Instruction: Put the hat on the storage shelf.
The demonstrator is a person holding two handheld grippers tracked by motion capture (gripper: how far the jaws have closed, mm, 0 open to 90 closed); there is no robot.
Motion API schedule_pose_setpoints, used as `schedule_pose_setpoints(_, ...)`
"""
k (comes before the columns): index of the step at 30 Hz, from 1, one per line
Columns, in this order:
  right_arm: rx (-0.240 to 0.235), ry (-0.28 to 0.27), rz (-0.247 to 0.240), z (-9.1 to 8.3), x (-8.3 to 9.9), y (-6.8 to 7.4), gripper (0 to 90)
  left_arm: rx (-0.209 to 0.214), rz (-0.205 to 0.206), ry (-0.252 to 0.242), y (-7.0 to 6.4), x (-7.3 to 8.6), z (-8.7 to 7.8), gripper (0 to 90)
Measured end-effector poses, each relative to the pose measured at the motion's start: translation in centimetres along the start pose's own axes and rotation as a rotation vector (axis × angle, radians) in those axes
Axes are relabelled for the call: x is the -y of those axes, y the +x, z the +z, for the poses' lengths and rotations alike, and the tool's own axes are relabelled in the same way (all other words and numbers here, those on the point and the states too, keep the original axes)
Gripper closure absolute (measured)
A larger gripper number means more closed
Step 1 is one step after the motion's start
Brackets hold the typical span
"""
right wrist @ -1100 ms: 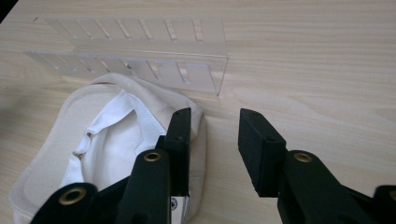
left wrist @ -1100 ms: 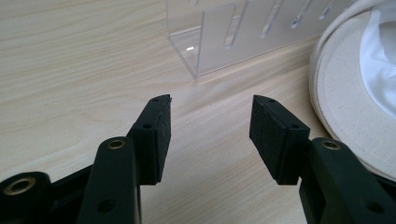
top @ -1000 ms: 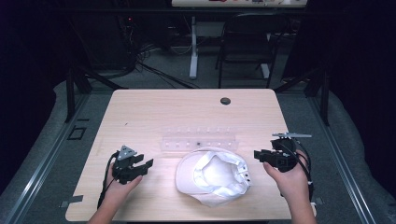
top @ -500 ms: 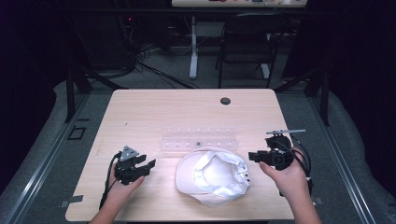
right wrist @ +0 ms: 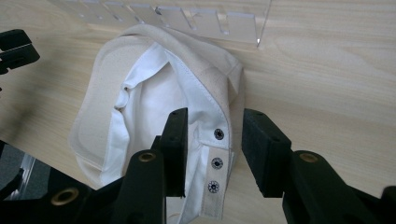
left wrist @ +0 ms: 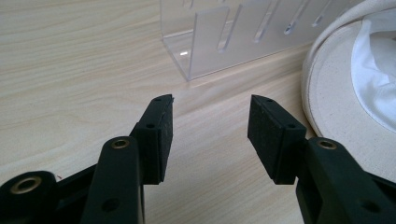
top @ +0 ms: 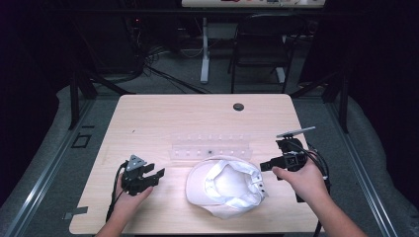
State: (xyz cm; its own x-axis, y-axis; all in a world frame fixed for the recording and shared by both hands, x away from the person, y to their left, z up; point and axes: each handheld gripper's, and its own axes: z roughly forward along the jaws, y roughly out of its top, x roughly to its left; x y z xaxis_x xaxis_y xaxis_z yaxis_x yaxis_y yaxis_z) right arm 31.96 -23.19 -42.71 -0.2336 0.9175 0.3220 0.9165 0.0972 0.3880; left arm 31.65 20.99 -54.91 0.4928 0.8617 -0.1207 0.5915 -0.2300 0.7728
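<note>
Moved in since earlier: right tongs (top: 265,166), spread, now straddling snap strap (right wrist: 214,163) of white cap (top: 225,185) (upside down, tabletop (top: 148,118) front centre). Left tongs (top: 157,176) spread, idle beside cap. Best to pinch strap squarely, avoiding snaps.

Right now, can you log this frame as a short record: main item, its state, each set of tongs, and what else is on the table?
main item: white cap, lying upside down on the table
cap detail: snap strap at its back, between the right tongs' jaws
left tongs: open, over bare wood, beside the cap's brim, not touching it
right tongs: open, jaws either side of the strap, no grip yet
other item: clear slotted rack, just behind the cap
table mark: dark round hole near the far edge
</note>
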Motion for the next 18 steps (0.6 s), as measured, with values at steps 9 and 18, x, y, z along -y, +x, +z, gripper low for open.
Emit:
schedule_pose_setpoints(9, 0.019, 0.101, 0.028, 0.5, -0.6, 0.4, 59.2, 0.003, 0.007, 0.007, -0.1, 0.0, 0.1, 50.0)
schedule_pose_setpoints(18, 0.022, 0.145, 0.056, 1.7, -0.3, 0.2, 57.0, -0.003, 0.012, 0.009, -0.1, 0.0, 0.1, 49.6)
